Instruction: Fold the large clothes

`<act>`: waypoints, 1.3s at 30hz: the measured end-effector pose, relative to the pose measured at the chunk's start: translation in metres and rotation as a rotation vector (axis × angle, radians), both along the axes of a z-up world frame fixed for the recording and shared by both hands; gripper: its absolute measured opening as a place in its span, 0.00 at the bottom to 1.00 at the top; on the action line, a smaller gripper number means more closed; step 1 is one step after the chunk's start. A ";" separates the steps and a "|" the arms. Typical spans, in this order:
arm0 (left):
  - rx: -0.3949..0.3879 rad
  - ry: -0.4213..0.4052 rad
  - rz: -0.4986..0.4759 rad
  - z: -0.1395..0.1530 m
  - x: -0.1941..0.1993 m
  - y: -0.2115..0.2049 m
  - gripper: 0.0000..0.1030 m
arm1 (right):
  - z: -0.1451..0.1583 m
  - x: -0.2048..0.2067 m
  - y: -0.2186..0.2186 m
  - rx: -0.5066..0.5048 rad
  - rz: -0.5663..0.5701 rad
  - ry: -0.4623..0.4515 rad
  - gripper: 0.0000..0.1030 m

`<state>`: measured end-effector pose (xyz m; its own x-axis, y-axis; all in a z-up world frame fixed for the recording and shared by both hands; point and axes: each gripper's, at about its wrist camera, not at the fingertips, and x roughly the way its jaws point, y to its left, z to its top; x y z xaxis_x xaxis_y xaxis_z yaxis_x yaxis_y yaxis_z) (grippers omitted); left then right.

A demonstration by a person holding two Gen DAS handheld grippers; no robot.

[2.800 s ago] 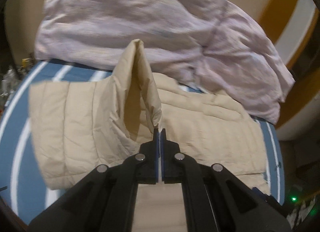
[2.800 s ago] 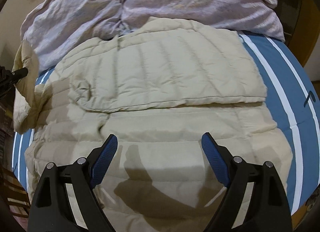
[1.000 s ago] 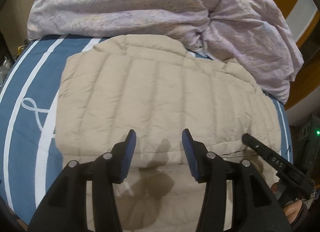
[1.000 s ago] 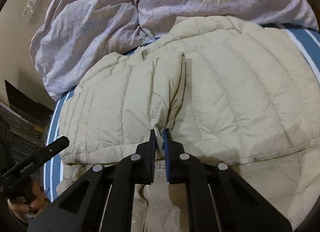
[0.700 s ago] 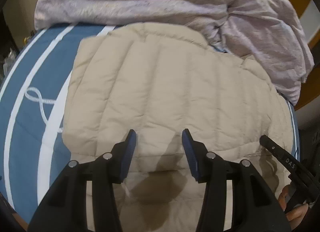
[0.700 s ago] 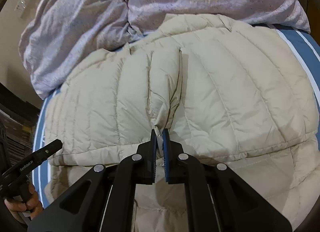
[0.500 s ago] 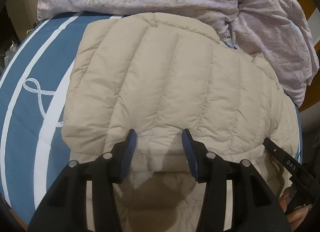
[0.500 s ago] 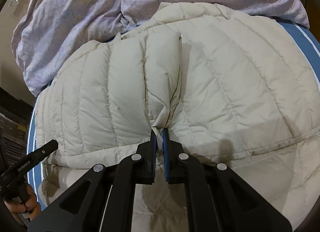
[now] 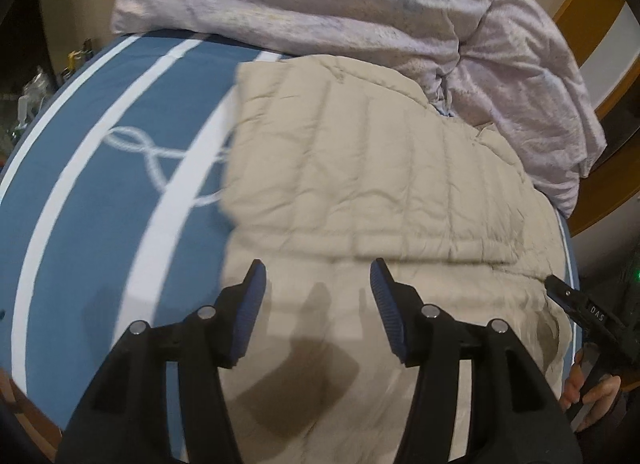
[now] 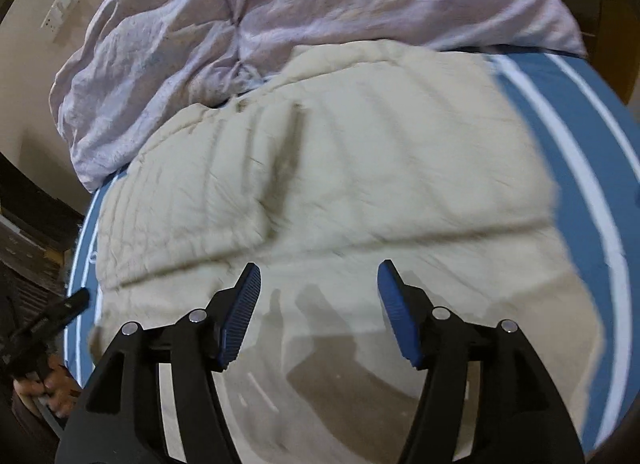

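A beige quilted puffer jacket (image 9: 380,184) lies on the blue striped bed, its upper part folded flat over the lower part; it also shows in the right wrist view (image 10: 360,168), blurred. My left gripper (image 9: 318,280) is open and empty above the jacket's near part, just in front of the fold edge. My right gripper (image 10: 318,280) is open and empty above the same near part. The right gripper's tip (image 9: 576,304) shows at the right edge of the left wrist view, and the left gripper's tip (image 10: 60,308) at the left edge of the right wrist view.
A crumpled lilac duvet (image 9: 360,8) is heaped at the far side of the bed, touching the jacket's far edge; it also shows in the right wrist view (image 10: 280,12). The blue bedcover with white stripes (image 9: 100,168) lies bare left of the jacket. A wall switch (image 10: 60,12) is far left.
My right gripper has opened and let go of the jacket fold it pinched; the fold now lies flat. Both grippers have drawn back toward the near edge. The left stayed open.
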<state>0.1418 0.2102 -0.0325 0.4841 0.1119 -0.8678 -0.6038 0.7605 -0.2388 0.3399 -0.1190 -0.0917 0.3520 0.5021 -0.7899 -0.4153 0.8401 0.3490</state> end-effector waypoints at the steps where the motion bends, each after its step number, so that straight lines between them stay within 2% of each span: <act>1: 0.000 -0.005 0.002 0.001 -0.011 0.000 0.53 | 0.001 -0.007 -0.016 -0.004 -0.019 -0.007 0.61; 6: -0.016 -0.007 0.024 -0.004 -0.064 -0.002 0.53 | -0.001 -0.033 -0.081 -0.006 -0.128 -0.014 0.61; 13: -0.075 -0.013 0.042 -0.020 -0.113 -0.018 0.53 | -0.019 -0.070 -0.158 0.010 -0.265 0.016 0.61; 20: -0.107 -0.019 0.039 -0.034 -0.140 -0.037 0.53 | -0.041 -0.095 -0.193 0.065 -0.320 0.064 0.61; 27: -0.119 -0.043 0.045 -0.039 -0.155 -0.048 0.51 | -0.054 -0.115 -0.201 0.108 -0.294 0.077 0.60; 31: -0.127 -0.059 0.041 -0.040 -0.163 -0.055 0.46 | -0.056 -0.121 -0.202 0.149 -0.277 0.091 0.43; 38: -0.154 -0.087 0.046 -0.042 -0.175 -0.063 0.35 | -0.064 -0.133 -0.206 0.219 -0.259 0.128 0.19; 39: -0.161 -0.088 0.047 -0.043 -0.176 -0.063 0.31 | -0.064 -0.134 -0.206 0.221 -0.256 0.128 0.17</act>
